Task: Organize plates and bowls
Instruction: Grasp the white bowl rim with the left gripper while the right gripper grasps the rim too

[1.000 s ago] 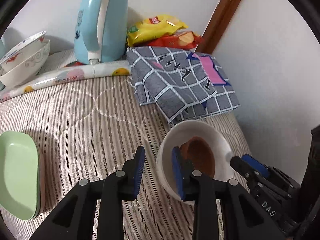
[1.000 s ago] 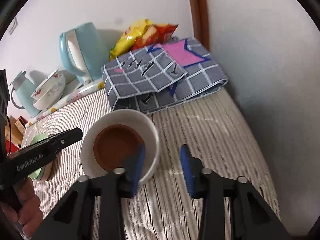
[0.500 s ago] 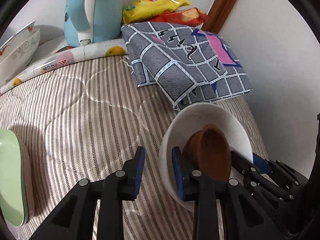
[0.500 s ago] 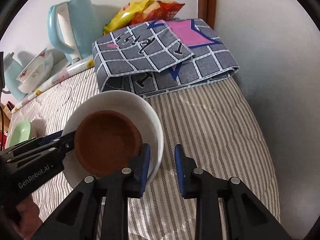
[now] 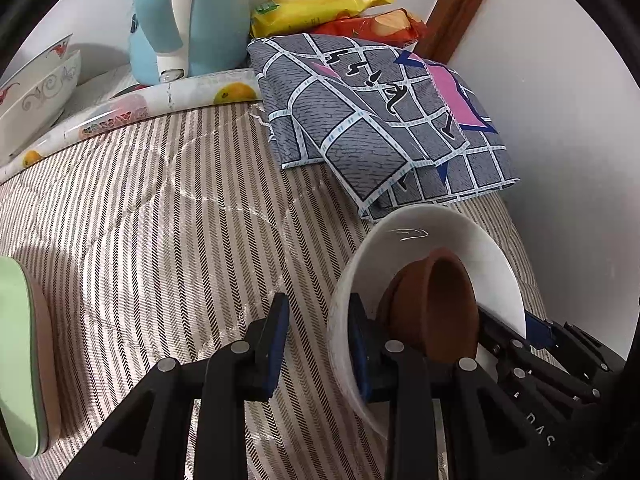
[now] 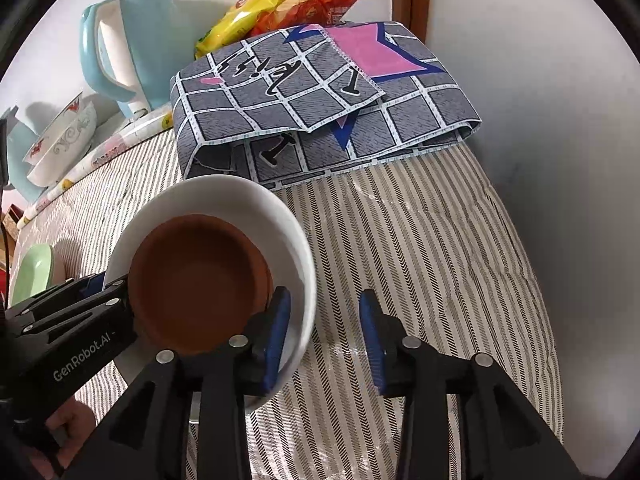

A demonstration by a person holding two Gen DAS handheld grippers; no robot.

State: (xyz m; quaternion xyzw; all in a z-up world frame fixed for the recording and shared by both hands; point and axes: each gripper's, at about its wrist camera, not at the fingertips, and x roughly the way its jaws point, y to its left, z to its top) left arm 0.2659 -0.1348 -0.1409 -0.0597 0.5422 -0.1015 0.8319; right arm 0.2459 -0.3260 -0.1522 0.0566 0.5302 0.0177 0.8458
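A white bowl [image 5: 424, 236] with a small brown bowl [image 5: 440, 308] inside it is lifted and tilted above the striped bedding. My left gripper [image 5: 318, 344] straddles the white bowl's left rim, one finger inside and one outside, jaws a little apart. My right gripper [image 6: 324, 332] straddles the opposite rim of the white bowl [image 6: 224, 200], jaws apart; the brown bowl [image 6: 196, 280] lies just left of its inner finger. A green plate [image 5: 16, 356] lies at the far left. Patterned white bowls [image 5: 36, 92] are stacked at the back left.
A folded grey checked cloth [image 5: 380, 120] lies just behind the bowl. A light blue kettle [image 5: 184, 20], snack bags [image 5: 320, 4] and a rolled printed sheet [image 5: 132, 112] stand along the back wall. The white wall [image 6: 560, 120] closes the right side.
The white bowl with the brown bowl has risen off the bedding and tilted, held between both grippers. Both cameras have moved closer to it, and the right jaws look wider than half a second ago.
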